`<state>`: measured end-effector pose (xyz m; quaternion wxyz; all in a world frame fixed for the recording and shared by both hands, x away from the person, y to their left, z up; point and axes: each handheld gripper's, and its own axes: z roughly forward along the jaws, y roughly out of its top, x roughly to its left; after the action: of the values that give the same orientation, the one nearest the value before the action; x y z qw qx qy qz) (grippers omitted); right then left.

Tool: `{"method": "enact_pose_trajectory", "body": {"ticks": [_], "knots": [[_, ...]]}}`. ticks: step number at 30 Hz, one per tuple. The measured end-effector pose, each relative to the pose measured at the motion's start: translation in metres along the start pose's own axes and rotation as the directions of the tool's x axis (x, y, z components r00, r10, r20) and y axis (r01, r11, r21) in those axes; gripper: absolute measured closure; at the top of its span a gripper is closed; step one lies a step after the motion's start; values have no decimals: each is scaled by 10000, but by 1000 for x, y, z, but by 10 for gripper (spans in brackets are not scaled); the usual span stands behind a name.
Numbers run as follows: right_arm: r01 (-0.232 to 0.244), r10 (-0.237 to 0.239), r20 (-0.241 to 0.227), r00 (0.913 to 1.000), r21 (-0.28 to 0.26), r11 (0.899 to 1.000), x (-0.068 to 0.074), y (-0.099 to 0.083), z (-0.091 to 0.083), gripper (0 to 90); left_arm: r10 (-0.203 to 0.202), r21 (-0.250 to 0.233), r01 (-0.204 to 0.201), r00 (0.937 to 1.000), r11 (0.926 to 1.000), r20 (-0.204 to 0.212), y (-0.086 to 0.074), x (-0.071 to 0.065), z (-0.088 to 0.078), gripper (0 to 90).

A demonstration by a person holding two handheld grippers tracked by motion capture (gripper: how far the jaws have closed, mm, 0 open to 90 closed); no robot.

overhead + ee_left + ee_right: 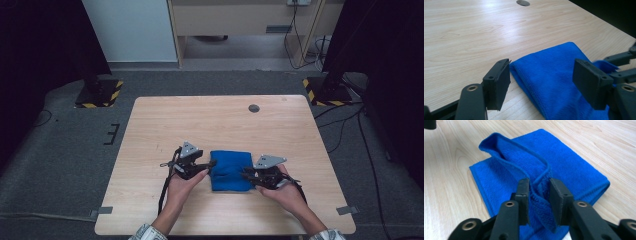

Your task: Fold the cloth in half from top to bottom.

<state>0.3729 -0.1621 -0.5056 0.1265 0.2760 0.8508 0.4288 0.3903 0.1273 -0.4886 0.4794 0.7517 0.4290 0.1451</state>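
A blue cloth [230,170] lies folded on the wooden table [220,120], near the person's side and about in the middle from left to right. A hand sits at each side of it.

The left hand [181,186] comes in from the bottom, palm turned in, and holds the left gripper [209,163] low and flat, pointing at the left edge of the cloth. In the left gripper view its jaws stand wide apart. The cloth [554,80] lies between them, but the pads do not press on it, so this gripper has let go.

The right hand [287,192] reaches in from the bottom right and holds the right gripper [246,173] low, pointing at the right edge of the cloth. In the right gripper view a raised fold of the cloth [541,170] runs up between the two jaws. The jaws stand a little apart. The fold hangs loose in the gap and is not squeezed.

A small round grey cap [254,108] sits in the table far from the hands.
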Motion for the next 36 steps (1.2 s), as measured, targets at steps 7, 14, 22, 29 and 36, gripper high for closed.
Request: {"method": "enact_pose_trajectory", "body": {"ticks": [7,14,22,29,36], "knots": [[-256,256,89,9996,-4,9997,2,-2,-17,452,427,139,-422,9986,9990,-306,-8,-5,0,291],[-568,603,527,9968,-658,9962,-1,9,-18,344,899,428,-877,9945,9952,-529,-16,-9,3,267],[-478,450,914,9948,287,9984,-2,8,15,305,1303,759,-1248,9889,9893,-713,-26,-11,4,248],[131,-213,889,9958,913,9957,5,-1,22,242,1749,1171,-1652,9815,9793,-782,-32,-15,9,178],[187,-265,1106,9935,706,9973,1,-4,22,132,1541,1036,-1440,9834,9841,-962,-29,-14,9,97]]}}
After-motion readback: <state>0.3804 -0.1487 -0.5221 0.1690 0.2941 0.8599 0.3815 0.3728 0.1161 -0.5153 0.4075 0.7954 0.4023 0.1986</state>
